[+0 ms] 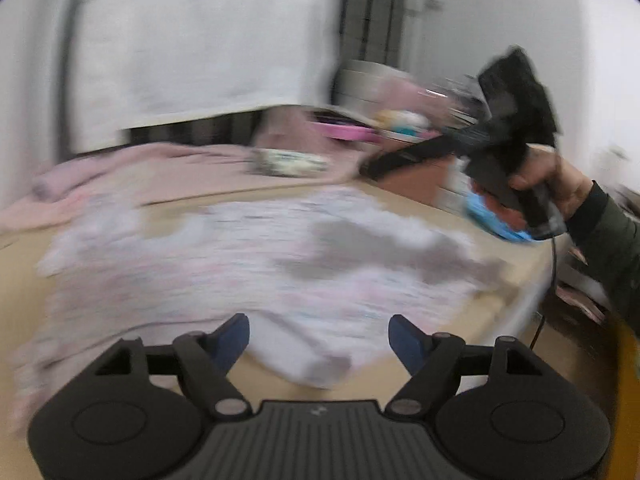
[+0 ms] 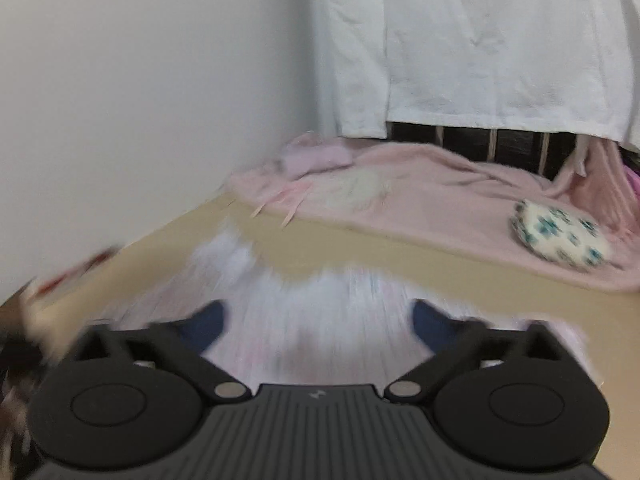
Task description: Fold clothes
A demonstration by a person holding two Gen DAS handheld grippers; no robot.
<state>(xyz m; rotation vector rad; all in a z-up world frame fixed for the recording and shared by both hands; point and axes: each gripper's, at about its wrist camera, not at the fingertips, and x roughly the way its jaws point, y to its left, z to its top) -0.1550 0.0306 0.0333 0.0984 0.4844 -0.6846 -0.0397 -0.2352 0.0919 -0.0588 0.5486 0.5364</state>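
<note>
A pale pink-and-white patterned garment lies spread on the tan table, blurred by motion. My left gripper is open and empty just above its near edge. The right gripper's body shows in the left wrist view, held in a hand up at the right, above the table's right side. In the right wrist view the same garment lies under my right gripper, which is open and empty above it.
A pink blanket covers the back of the table, with a white round item with teal flowers on it. A white cloth hangs behind. A white wall stands to the left. Clutter and a pink tray sit at the back right.
</note>
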